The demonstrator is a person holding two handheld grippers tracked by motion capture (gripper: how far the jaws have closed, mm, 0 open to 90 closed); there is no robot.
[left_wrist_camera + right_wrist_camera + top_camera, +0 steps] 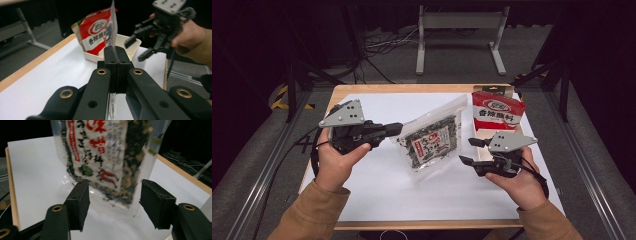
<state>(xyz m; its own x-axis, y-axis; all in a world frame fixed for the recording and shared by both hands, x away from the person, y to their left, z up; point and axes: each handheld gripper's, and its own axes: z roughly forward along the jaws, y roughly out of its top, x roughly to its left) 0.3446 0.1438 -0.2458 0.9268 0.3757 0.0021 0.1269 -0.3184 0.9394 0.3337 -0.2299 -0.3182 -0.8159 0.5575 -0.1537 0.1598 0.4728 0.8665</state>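
Two grippers: the seaweed bag (430, 141) is being pinched at its 9 o'clock edge by the left gripper (393, 129), mid-table, while the right gripper (468, 151) is being held wide open at 3 o'clock.

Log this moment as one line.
left tool: shut on clear bag edge, lifted | right tool: open, off bag | red pouch: in tray
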